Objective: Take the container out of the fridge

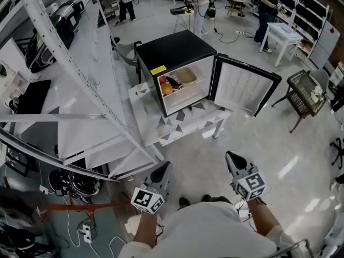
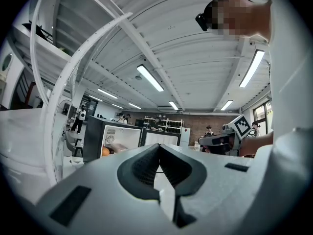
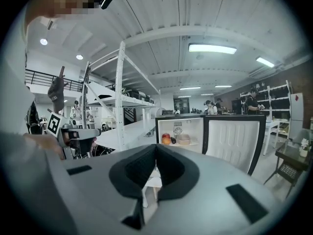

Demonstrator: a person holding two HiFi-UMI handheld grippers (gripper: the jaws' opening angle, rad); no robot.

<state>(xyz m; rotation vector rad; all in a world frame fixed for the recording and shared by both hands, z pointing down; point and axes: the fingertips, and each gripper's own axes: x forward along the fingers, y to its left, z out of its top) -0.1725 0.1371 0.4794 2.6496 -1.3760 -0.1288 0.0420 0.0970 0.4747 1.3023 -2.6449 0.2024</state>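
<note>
Tongs are both closed and empty: the left tongs have their pads pressed together with nothing between them, and so do the right tongs. Both are held low in front of the person, side by side, pointing roughly toward the fridge but well apart from it, with open floor between.

The fridge stands on a low white table, and its door is swung wide to the right, so access looks sorted. The container, a tan tub, sits on the shelf inside, just right of some fruit and a dark item, untouched.

By my reading almost all of the task is left: closing the gap to the fridge, opening one pair of tongs, reaching past the fruit, gripping the container and drawing it out.
</note>
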